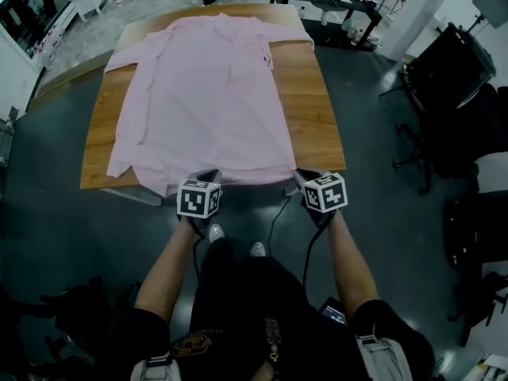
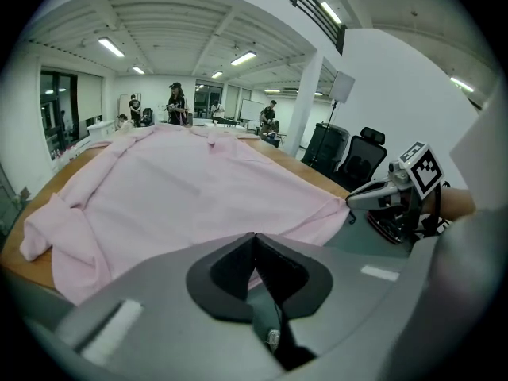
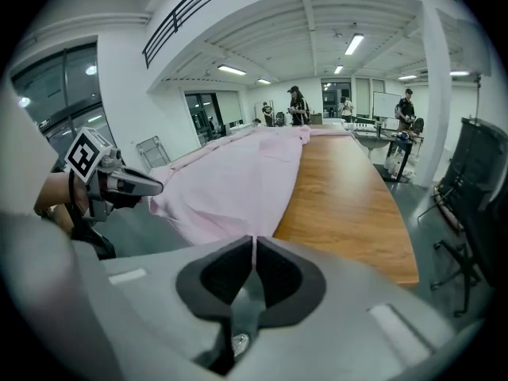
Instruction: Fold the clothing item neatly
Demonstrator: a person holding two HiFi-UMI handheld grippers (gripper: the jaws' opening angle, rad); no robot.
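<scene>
Head view, forearms: the person's two forearms [image 1: 168, 280] reached forward from the bottom edge, one behind each gripper.
Head view, left gripper [image 1: 208, 175]: sat at the near edge of the surface, its tip over the shirt hem. Contact could not be confirmed.
Head view, right gripper [image 1: 305, 178]: was level with the left one, just off the hem's right corner.
Head view, shirt [image 1: 206, 94]: pink, spread flat along the wooden surface [image 1: 311, 109], collar at the far end, sleeves out to both sides, hem slightly over the near edge.
Head view, chair [image 1: 452, 78]: black, stood on the dark floor to the right, well apart from the surface.
Left gripper view, left gripper [image 2: 254, 240]: jaws were closed together, with no cloth clamped between them.
Left gripper view, shirt [image 2: 175, 197]: lay directly ahead. Bare surface [image 2: 317, 177] showed past its right edge.
Left gripper view, right gripper [image 2: 355, 200]: was at the right, near the hem corner.
Right gripper view, right gripper [image 3: 253, 243]: jaws were closed, holding nothing.
Right gripper view, shirt [image 3: 238, 181]: lay ahead and to the left on the surface [image 3: 349, 197].
Right gripper view, left gripper [image 3: 155, 186]: was at the left, beside the hem.
</scene>
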